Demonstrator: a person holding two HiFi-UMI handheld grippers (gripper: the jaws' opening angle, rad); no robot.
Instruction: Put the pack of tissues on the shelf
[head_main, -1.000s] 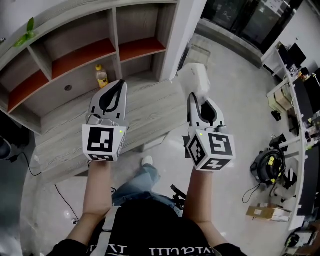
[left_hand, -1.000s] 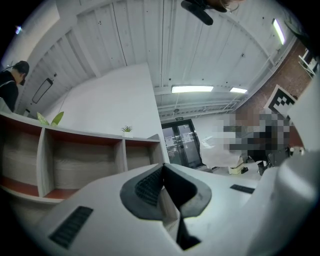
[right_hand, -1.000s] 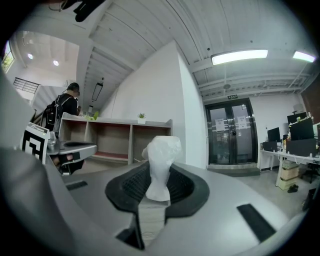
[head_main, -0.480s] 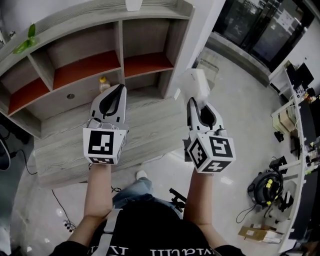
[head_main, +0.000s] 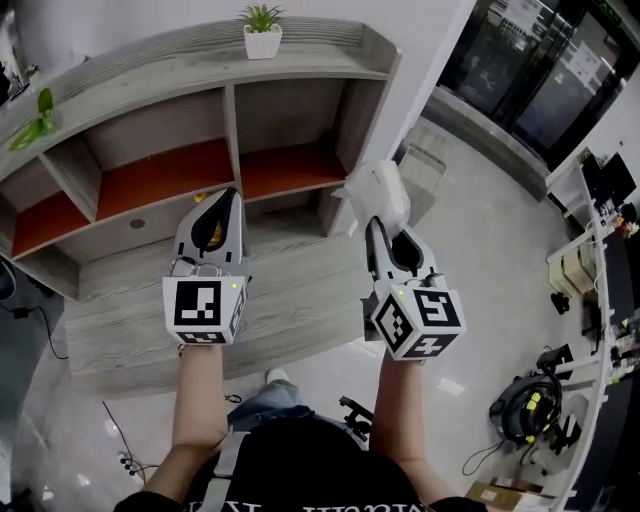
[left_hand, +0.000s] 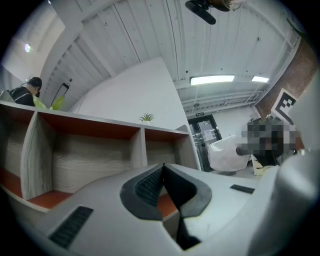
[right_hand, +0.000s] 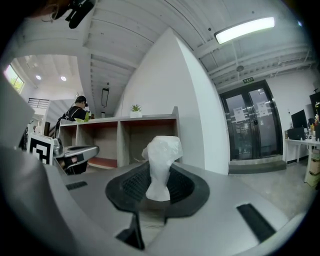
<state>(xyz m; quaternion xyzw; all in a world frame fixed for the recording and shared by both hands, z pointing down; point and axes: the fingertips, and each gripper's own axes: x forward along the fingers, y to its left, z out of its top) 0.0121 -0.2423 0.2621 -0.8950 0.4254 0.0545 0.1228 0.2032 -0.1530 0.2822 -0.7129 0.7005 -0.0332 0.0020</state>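
Note:
My right gripper (head_main: 381, 226) is shut on a white pack of tissues (head_main: 378, 190), which sticks out past the jaws in front of the shelf's right end. In the right gripper view the pack (right_hand: 161, 165) stands pinched between the black pads. The grey wooden shelf (head_main: 230, 110) with red-floored compartments stands ahead, and shows in both gripper views (left_hand: 90, 150) (right_hand: 125, 137). My left gripper (head_main: 218, 205) is shut and holds nothing, its tip over the low wooden platform (head_main: 130, 320); a yellow bottle (head_main: 199, 199) peeks out beside it.
A small potted plant (head_main: 262, 30) stands on the shelf top, green leaves (head_main: 33, 118) at its left end. A white wall (head_main: 420, 60) adjoins the shelf's right side. Glass doors (head_main: 540, 70) lie beyond, desks and gear (head_main: 530, 415) on the floor at right.
The shelf has slid down in the head view, so its top and the potted plant now show. Both grippers have moved closer to the shelf; the right still holds the tissues.

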